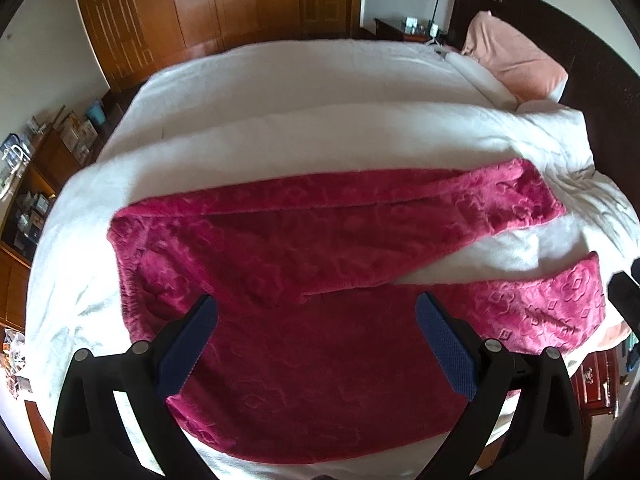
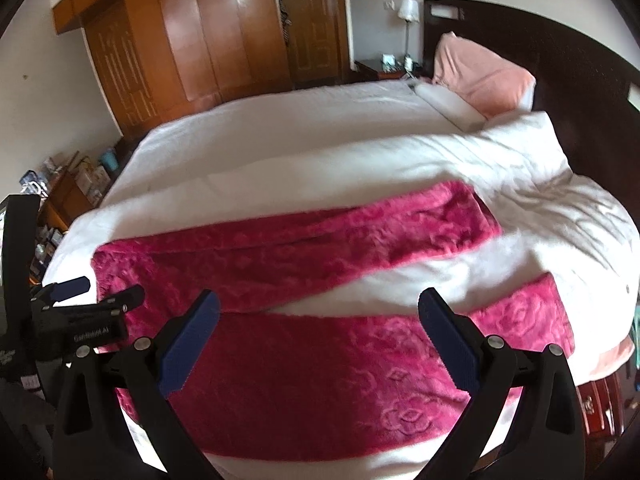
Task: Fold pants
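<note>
- The pants [image 1: 320,248], thick magenta embossed fleece, lie spread flat on the bed [image 1: 280,92], legs splayed apart.
- Likely soft, floppy, grippy; pinch at waistband and hem.
- Left tool [image 1: 316,344] and right tool [image 2: 318,340] hover above, jaws spread, empty.
</note>
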Action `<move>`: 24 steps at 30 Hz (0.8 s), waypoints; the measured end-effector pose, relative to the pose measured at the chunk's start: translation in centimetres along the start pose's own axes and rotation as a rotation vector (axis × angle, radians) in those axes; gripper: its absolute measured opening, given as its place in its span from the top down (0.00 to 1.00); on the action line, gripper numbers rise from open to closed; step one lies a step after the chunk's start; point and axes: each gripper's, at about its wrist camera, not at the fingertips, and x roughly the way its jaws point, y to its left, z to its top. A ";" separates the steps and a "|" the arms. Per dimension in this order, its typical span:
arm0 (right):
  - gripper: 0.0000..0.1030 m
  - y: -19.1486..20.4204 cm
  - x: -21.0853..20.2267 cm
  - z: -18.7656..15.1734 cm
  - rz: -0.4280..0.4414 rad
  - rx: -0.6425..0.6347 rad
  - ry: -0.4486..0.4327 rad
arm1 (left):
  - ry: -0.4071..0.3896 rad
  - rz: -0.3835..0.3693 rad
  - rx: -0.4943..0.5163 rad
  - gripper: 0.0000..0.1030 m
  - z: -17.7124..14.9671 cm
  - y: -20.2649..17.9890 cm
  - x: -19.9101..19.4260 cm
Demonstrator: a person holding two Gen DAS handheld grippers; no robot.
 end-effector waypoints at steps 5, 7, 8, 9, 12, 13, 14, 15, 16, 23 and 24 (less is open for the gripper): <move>0.03 -2.1 1.0 0.2 -0.023 0.026 0.021 | 0.036 -0.010 0.011 0.05 0.7 -1.1 2.3; 0.03 -3.3 1.8 0.5 -0.017 0.037 0.032 | 0.045 -0.006 0.016 0.05 1.2 -1.9 3.0; 0.03 -4.0 2.3 0.6 -0.011 0.041 0.038 | 0.050 -0.001 0.017 0.05 1.4 -2.3 3.4; 0.03 -4.9 2.8 0.8 0.000 0.046 0.046 | 0.054 0.004 0.017 0.05 1.6 -2.6 3.7; 0.03 -7.1 4.6 1.8 0.029 0.059 0.060 | 0.069 0.023 0.009 0.05 2.2 -3.9 4.6; 0.03 -7.8 5.3 2.2 0.035 0.058 0.064 | 0.073 0.034 0.007 0.05 2.4 -4.4 4.9; 0.03 -8.5 5.9 2.7 0.041 0.056 0.067 | 0.078 0.047 0.003 0.05 2.6 -4.9 5.3; 0.03 -9.5 6.8 3.5 0.047 0.048 0.069 | 0.085 0.057 -0.003 0.05 2.9 -5.4 5.6; 0.03 -10.1 7.3 4.0 0.049 0.040 0.066 | 0.091 0.065 -0.008 0.05 3.1 -5.9 5.9; 0.07 -17.3 12.8 7.4 0.065 0.023 0.105 | 0.135 0.122 -0.054 0.05 5.2 -10.3 9.4; 0.08 -18.5 13.8 7.8 0.063 0.029 0.112 | 0.140 0.125 -0.058 0.05 5.4 -10.7 9.8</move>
